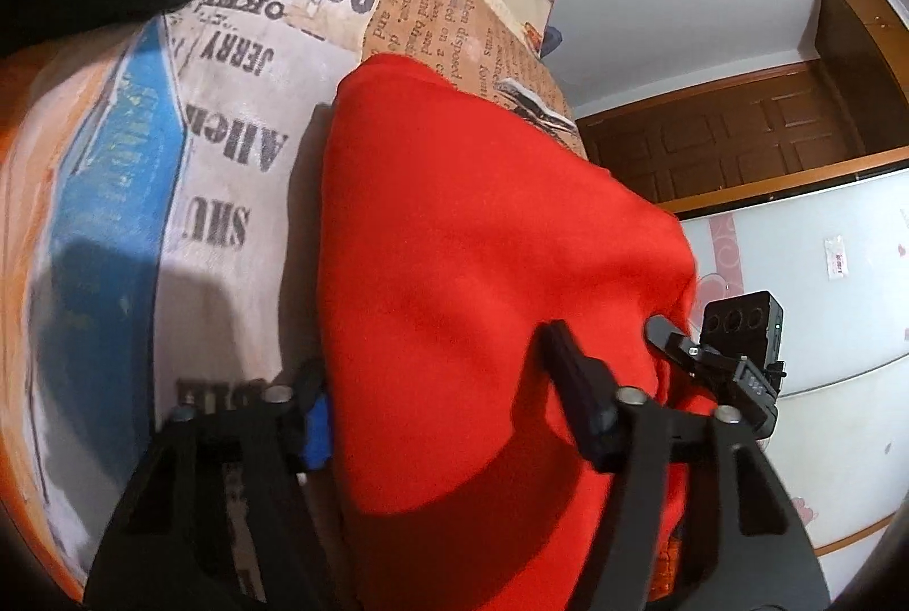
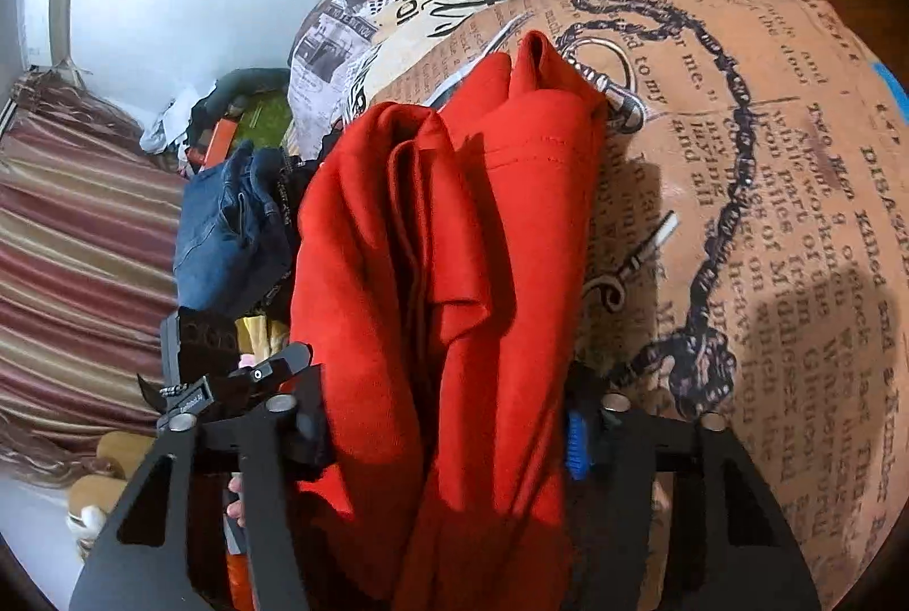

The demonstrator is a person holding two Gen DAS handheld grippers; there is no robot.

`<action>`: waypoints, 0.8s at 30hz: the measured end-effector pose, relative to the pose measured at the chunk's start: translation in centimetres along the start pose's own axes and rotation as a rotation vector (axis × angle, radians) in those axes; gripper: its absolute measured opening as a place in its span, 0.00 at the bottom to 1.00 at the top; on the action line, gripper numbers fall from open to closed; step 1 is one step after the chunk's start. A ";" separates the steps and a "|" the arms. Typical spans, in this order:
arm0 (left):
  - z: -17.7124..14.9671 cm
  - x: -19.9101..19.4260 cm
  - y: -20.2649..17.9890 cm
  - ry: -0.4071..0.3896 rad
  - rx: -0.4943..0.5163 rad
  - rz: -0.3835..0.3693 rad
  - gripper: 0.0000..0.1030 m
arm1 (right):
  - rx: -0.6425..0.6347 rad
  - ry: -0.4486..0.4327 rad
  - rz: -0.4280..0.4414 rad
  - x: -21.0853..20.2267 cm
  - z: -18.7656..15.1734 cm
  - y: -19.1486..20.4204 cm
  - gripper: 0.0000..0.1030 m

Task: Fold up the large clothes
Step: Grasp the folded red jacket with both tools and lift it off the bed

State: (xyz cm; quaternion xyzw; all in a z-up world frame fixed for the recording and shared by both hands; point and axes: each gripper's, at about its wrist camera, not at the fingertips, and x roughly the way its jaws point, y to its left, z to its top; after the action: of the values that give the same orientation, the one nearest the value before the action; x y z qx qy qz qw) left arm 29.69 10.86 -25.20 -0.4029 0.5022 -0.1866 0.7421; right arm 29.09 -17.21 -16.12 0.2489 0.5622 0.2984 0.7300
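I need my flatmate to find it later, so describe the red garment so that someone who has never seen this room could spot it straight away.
Look at the bed with the newspaper-print cover. The red garment lies bunched in folds on it, between the jaws of both grippers, next to a heap of blue jeans. It is the only plain bright red cloth there; the other clothes are dark blue or black.

Red garment (image 2: pixel 449 270), plain, lies on a bedspread (image 2: pixel 767 213) printed with tan, cream and blue newspaper patches in black lettering. Left of the garment: dark blue denim (image 2: pixel 227 225) and a maroon-and-beige striped curtain (image 2: pixel 74 259). Both grippers are black with blue pads (image 2: pixel 576 443).
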 end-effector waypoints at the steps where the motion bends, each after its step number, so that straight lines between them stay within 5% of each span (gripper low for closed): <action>1: 0.0 -0.5 -0.1 -0.005 0.003 0.001 0.48 | -0.007 -0.003 -0.001 -0.3 -0.2 0.2 0.41; 8: -1.4 -4.8 -3.4 -0.061 0.124 0.031 0.29 | -0.031 -0.006 0.035 -1.9 -1.5 2.2 0.30; 15: -1.4 -11.9 -8.4 -0.197 0.293 0.078 0.28 | -0.135 -0.050 0.056 -2.7 -0.4 7.9 0.29; 24: 2.2 -24.4 -11.0 -0.446 0.361 0.067 0.28 | -0.352 -0.149 0.154 -2.0 2.8 19.7 0.29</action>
State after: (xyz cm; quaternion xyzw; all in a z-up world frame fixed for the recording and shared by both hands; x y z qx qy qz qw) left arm 22.64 21.68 -1.65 -0.2788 0.2982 -0.1551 0.8996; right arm 28.37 -4.96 -0.29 0.1810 0.4252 0.4279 0.7768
